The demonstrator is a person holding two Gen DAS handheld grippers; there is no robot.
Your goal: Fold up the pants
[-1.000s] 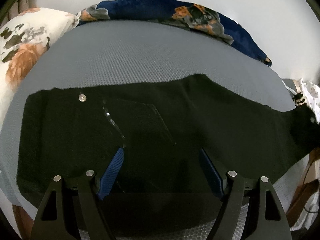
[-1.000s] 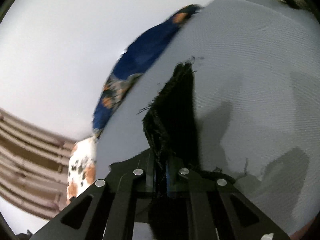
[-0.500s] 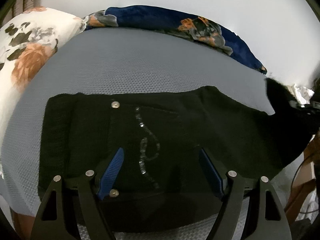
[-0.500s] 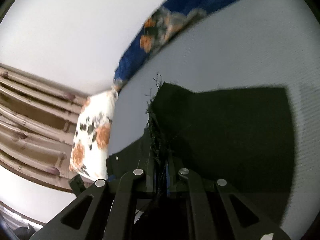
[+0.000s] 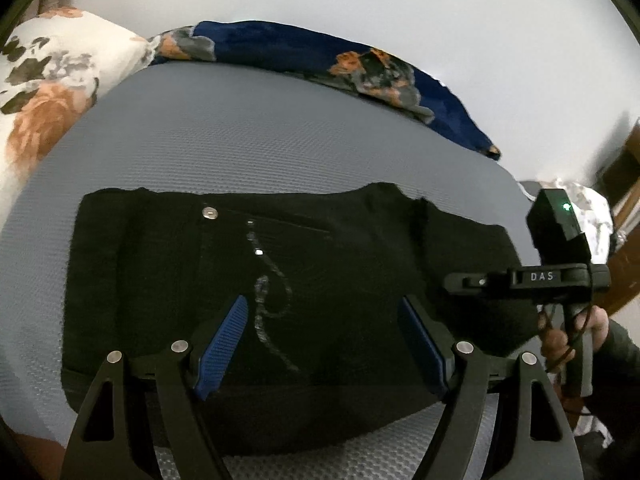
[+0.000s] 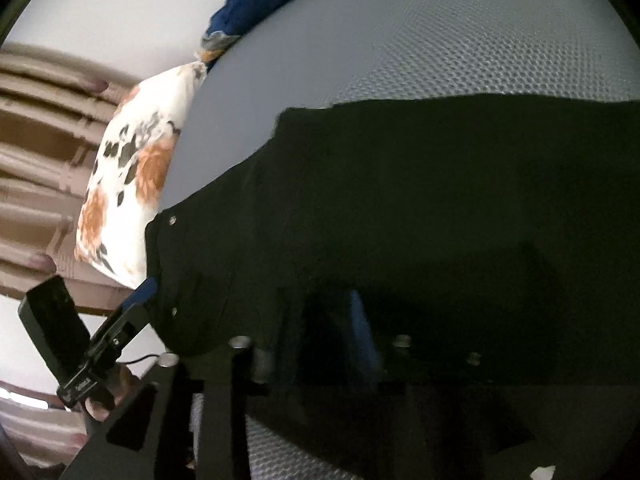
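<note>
Black pants [image 5: 340, 272] lie folded on the grey mattress [image 5: 240, 140], waistband to the left with a silver button [image 5: 210, 213] and a sparkly curl design. My left gripper [image 5: 320, 344] is open and hovers just over the near edge of the pants, holding nothing. My right gripper [image 5: 472, 280] shows from the side at the right end of the pants. In the right wrist view the pants [image 6: 420, 200] fill the frame. My right gripper [image 6: 324, 320] is open there, low over the dark cloth, with its blue pads apart.
A white floral pillow [image 5: 44, 92] lies at the left, also in the right wrist view [image 6: 132, 172]. A navy floral blanket [image 5: 320, 64] runs along the back by the white wall. Wooden furniture [image 5: 624, 216] stands at the right.
My right gripper carried the pant leg end over toward the waistband and let it go; its fingers now stand apart. The pants now lie shorter, doubled over. My left gripper stayed open.
</note>
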